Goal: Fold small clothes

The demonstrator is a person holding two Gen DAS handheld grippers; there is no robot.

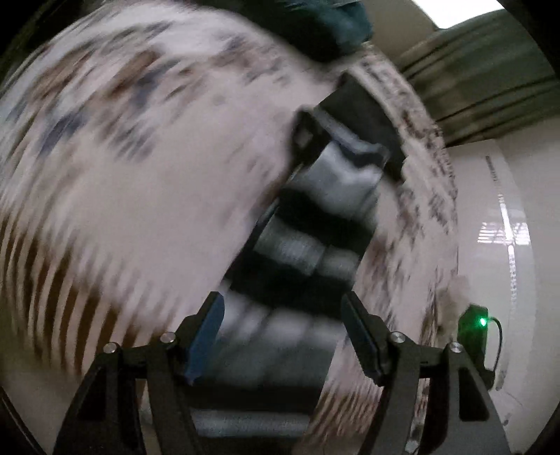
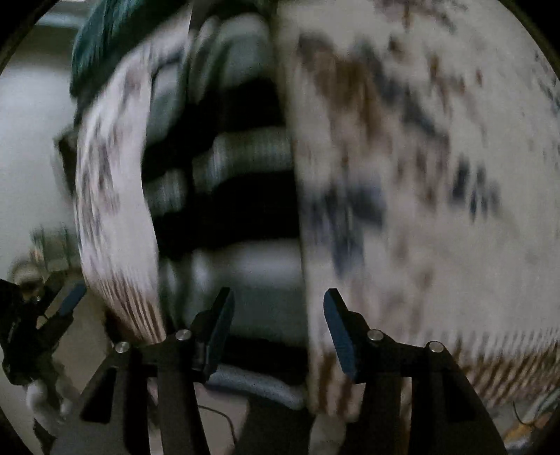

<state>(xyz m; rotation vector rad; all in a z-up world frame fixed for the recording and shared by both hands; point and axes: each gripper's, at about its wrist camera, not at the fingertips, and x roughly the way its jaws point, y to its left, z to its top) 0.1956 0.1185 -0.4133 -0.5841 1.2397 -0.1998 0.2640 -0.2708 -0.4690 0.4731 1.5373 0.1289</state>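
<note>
Both views are motion-blurred. A white cloth with brown and dark blue print (image 1: 115, 182) fills most of the left wrist view and also shows in the right wrist view (image 2: 420, 210). A grey-and-black striped garment (image 1: 308, 252) lies in a gap between the white folds, also in the right wrist view (image 2: 238, 196). My left gripper (image 1: 283, 315) is open, its fingers either side of the striped garment's near end. My right gripper (image 2: 278, 315) is open over the striped garment, beside the white cloth's edge. The left gripper also shows at the right wrist view's left edge (image 2: 52, 315).
A dark teal item (image 1: 322, 24) lies at the far end of the cloths, also in the right wrist view (image 2: 105, 42). A white table surface (image 1: 497, 217) shows at right, with a black device with a green light (image 1: 472, 325). Green curtains (image 1: 490, 77) hang behind.
</note>
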